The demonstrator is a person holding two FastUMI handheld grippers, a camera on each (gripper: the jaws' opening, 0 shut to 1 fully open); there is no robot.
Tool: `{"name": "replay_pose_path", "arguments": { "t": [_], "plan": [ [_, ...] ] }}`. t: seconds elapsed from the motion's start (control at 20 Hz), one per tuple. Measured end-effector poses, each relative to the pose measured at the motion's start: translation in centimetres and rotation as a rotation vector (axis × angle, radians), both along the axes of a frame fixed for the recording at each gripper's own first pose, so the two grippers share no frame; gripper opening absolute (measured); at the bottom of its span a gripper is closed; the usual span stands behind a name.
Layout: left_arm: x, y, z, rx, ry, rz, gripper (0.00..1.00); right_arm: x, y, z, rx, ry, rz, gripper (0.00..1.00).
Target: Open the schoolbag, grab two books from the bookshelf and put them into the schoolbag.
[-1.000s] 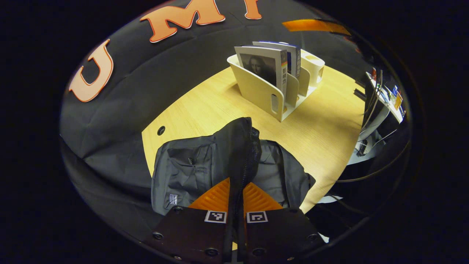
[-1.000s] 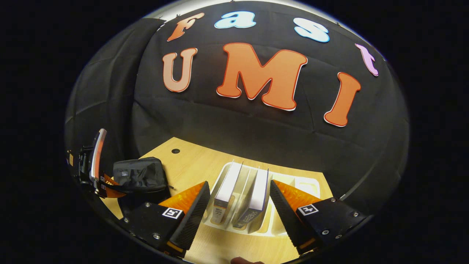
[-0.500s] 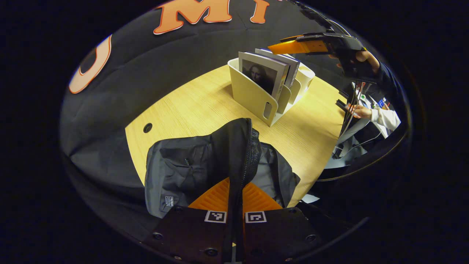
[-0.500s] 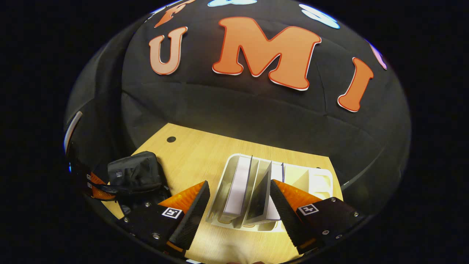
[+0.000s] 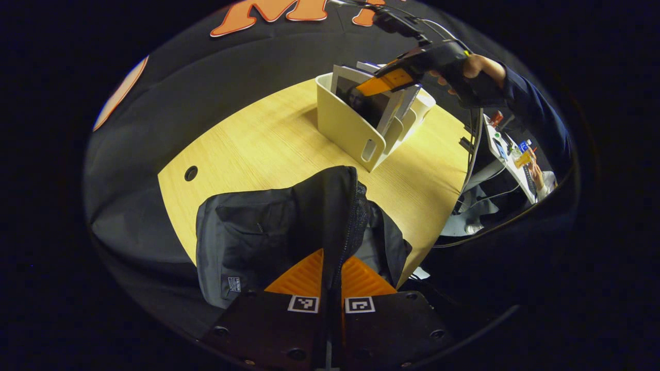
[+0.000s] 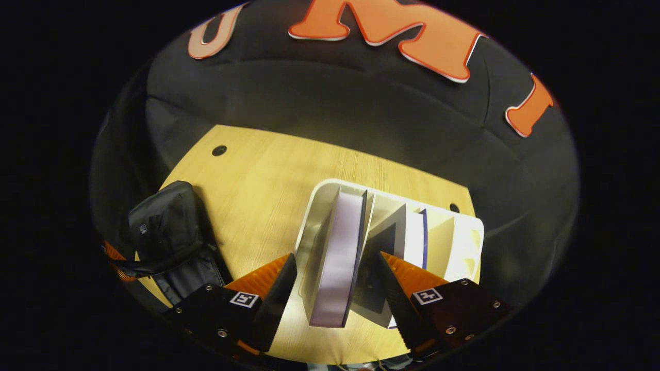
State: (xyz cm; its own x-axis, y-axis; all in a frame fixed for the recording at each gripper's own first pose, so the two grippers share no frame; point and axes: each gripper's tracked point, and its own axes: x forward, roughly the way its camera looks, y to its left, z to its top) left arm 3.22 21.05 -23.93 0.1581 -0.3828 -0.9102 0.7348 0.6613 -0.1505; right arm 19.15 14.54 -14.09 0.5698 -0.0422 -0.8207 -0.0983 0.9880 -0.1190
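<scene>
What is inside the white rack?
The rack holds two upright books: a thick book in the first slot and a thinner book behind it. Their lower parts are hidden by the rack's walls.

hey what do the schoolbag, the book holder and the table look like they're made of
The schoolbag looks like matte dark woven fabric, probably nylon: it creases softly and has a zipper. The book holder seems smooth cream moulded plastic, with rounded corners and a cut-out slot. The table shows light wood grain, possibly laminate.
</scene>
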Motion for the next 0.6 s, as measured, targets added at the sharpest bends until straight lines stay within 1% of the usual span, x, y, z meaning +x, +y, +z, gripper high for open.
{"name": "replay_pose_path", "arguments": {
  "t": [0.05,0.1,0.15,0.2,0.25,0.3,0.35,0.4,0.45,0.5,0.55,0.6],
  "plan": [
    [0.2,0.1,-0.1,-0.001,0.003,-0.009,0.05,0.1,0.0,-0.5,0.021,0.042,-0.022,0.87],
    [0.4,0.1,-0.2,-0.004,0.013,-0.011,0.05,0.1,-0.4,-1.0,0.025,0.075,-0.053,0.84],
    [0.4,0.1,-0.3,-0.01,0.025,-0.014,0.05,0.1,-0.7,-1.6,0.021,0.113,-0.073,0.76],
    [0.3,0.1,-0.3,-0.026,0.045,-0.013,0.05,0.3,-0.9,-2.3,0.018,0.137,-0.097,0.71],
    [0.5,0.1,-0.1,-0.047,0.064,0.001,0.05,0.4,-0.9,-2.8,0.024,0.167,-0.111,0.65],
    [0.8,-0.1,0.0,-0.063,0.077,0.017,0.05,0.6,-1.0,-3.3,0.033,0.187,-0.137,0.63],
    [1.1,0.2,0.2,-0.066,0.076,0.02,0.05,0.7,-0.9,-3.6,0.051,0.212,-0.153,0.57],
    [1.7,0.9,0.1,-0.054,0.065,0.023,0.05,0.3,-0.8,-3.4,0.062,0.236,-0.177,0.53],
    [1.7,0.9,0.1,-0.057,0.072,0.027,0.05,1.0,-0.6,-3.2,0.08,0.227,-0.189,0.52],
    [1.2,0.7,0.2,-0.061,0.083,0.019,0.05,1.0,-0.8,-3.6,0.087,0.236,-0.192,0.51],
    [0.9,0.8,0.2,-0.056,0.077,0.007,0.05,0.9,-0.6,-3.5,0.107,0.243,-0.199,0.44],
    [0.9,0.9,-0.2,-0.05,0.069,-0.001,0.05,0.8,-0.5,-3.7,0.105,0.248,-0.199,0.41]
  ]
}}
